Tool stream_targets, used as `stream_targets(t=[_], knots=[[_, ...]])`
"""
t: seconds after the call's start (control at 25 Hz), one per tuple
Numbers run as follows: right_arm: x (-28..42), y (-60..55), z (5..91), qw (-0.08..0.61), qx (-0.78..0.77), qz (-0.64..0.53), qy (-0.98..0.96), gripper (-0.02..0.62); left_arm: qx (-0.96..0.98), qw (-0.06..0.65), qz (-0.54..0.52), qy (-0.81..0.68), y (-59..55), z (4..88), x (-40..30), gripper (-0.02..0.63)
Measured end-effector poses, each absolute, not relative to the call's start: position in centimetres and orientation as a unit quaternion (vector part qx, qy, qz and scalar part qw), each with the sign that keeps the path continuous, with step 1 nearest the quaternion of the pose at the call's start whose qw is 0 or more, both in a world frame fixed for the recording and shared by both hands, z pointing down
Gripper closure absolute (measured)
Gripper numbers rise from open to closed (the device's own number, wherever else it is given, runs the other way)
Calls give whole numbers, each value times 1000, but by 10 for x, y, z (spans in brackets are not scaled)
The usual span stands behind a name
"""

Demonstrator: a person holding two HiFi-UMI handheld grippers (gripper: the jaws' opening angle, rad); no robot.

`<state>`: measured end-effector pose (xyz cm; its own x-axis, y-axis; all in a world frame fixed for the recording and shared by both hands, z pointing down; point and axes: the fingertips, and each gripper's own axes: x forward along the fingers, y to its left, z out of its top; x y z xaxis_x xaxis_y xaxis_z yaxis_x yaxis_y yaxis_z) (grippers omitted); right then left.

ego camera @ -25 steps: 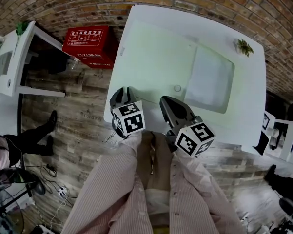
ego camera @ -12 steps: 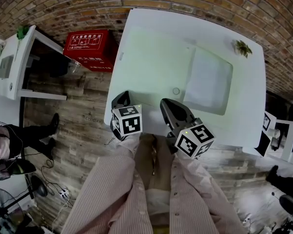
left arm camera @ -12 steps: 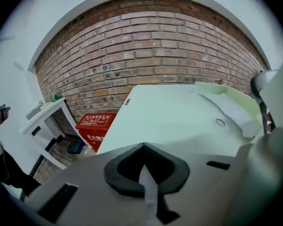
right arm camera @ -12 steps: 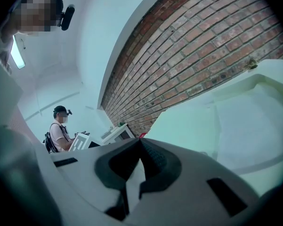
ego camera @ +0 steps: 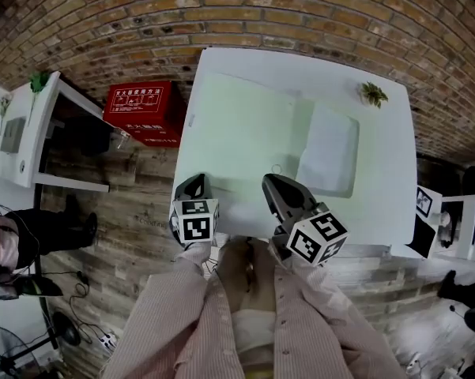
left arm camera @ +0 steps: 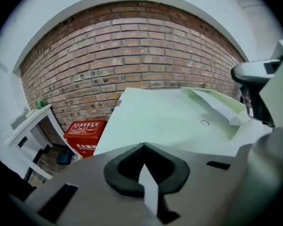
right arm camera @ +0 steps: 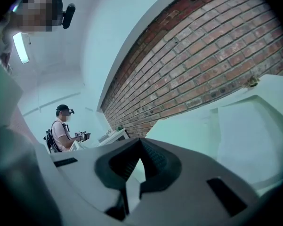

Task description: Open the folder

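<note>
- A brick wall point(ego camera: 221, 14) is running behind a white table point(ego camera: 395, 164), which is standing on a wooden plank floor point(ego camera: 134, 204).
- The pale green folder point(ego camera: 245, 129) is lying flat across the left and middle of the table, with a paler panel point(ego camera: 329, 150) making up its right part and a small ring point(ego camera: 277, 168) showing near its front edge.
- A small potted plant point(ego camera: 372, 93) is sitting at the far right corner of the table, apart from the folder.
- A red box point(ego camera: 145, 109) is standing on the floor just left of the table, near a white side desk point(ego camera: 32, 125).
- The left gripper point(ego camera: 196, 181) is hanging at the table's near left corner, its jaws pressed together on nothing.
- The right gripper point(ego camera: 270, 181) is hovering over the near edge, close to the ring, its jaws also meeting at the tips and holding nothing.
- In the right gripper view, another person point(right arm camera: 63, 128) is standing far off beside the wall.
</note>
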<state>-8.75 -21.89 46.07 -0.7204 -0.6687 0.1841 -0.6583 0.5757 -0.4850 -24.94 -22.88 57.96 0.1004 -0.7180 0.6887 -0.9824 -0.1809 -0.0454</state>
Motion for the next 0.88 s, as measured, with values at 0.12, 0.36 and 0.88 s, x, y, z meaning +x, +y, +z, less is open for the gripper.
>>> stream_targets(t=[0.12,0.36,0.88], knots=[[-67,-223,454,18,-393,-264,881,591,723,204,283,-597,-230,560,-245,612],[-40,-225,441,32,-417,-252,872,591,757,181,249,-577,-234,525,-220,612],[-1,-223,414,53,-442,-210,871,591,794,167,179,-556,-240,481,-189,612]])
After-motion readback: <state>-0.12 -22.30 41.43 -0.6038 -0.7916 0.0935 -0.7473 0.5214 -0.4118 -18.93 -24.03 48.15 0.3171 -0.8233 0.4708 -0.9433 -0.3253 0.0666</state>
